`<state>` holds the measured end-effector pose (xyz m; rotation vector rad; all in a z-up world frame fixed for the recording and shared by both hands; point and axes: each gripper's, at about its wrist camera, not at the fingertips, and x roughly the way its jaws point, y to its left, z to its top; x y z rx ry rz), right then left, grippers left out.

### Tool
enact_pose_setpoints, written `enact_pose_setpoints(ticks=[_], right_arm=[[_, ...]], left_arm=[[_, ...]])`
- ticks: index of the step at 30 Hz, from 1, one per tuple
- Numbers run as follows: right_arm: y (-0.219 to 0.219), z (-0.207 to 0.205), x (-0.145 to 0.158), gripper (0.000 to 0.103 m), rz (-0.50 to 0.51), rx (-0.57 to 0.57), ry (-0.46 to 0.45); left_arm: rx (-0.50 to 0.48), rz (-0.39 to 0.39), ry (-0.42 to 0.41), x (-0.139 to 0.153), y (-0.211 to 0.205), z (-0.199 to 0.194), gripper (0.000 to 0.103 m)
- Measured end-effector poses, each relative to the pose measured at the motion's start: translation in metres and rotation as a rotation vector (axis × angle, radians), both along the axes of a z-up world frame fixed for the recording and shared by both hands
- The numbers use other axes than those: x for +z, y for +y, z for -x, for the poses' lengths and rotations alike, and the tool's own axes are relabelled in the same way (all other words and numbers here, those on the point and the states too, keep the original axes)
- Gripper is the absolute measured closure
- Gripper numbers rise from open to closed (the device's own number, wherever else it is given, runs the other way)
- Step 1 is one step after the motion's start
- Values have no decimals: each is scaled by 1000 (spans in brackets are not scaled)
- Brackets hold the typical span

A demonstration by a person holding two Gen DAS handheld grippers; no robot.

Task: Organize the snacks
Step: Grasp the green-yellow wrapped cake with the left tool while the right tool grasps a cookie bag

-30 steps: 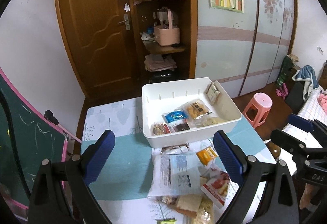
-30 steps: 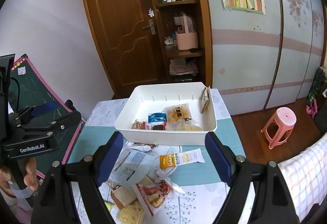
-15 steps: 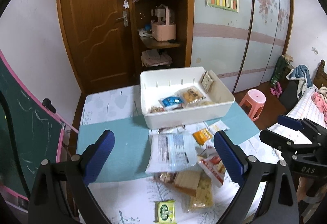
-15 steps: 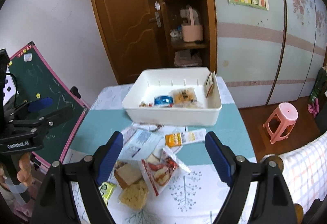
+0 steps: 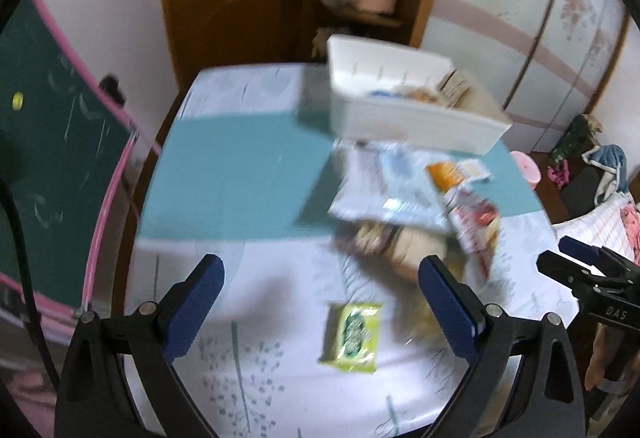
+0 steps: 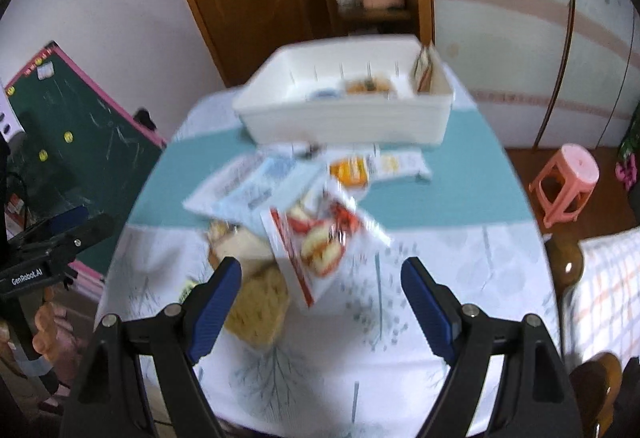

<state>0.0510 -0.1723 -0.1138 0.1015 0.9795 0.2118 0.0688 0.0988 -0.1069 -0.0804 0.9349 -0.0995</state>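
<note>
White bin (image 6: 344, 118); teal-banded tablecloth (image 6: 460, 194); yellow-green packet (image 5: 352, 336); pink stool (image 6: 566, 178).

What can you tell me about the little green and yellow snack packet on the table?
The green and yellow packet is a small, flat, roughly square wrapper that looks like shiny plastic, with a blurred green and white label. It lies flat on the white patterned tablecloth, apart from the snack pile, at the near edge. It sits between the open left gripper fingers; nothing holds it.

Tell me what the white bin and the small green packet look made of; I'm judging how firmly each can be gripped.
White bin: apparently rigid plastic with a smooth, even surface; straight walls hold their shape. Small green packet: seemingly thin printed plastic film, lying flat with a slight sheen, though motion blur leaves the finish uncertain.
</note>
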Motion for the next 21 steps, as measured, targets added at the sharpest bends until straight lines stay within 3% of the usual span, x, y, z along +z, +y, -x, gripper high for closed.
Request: enact_pose_setpoints(ticks=[5, 10, 16, 21], right_arm=[[8, 5, -35, 20, -10, 14, 99], [21, 5, -63, 20, -59, 28, 191], [39, 0, -80, 20, -123, 34, 254], [51, -10, -88, 20, -135, 7, 286]], left_arm=[[4, -26, 78, -42, -2, 9, 6], [-87, -49, 167, -77, -26, 12, 6], [-147, -117, 184, -100, -49, 16, 6], [-122, -96, 188, -113, -50, 12, 6]])
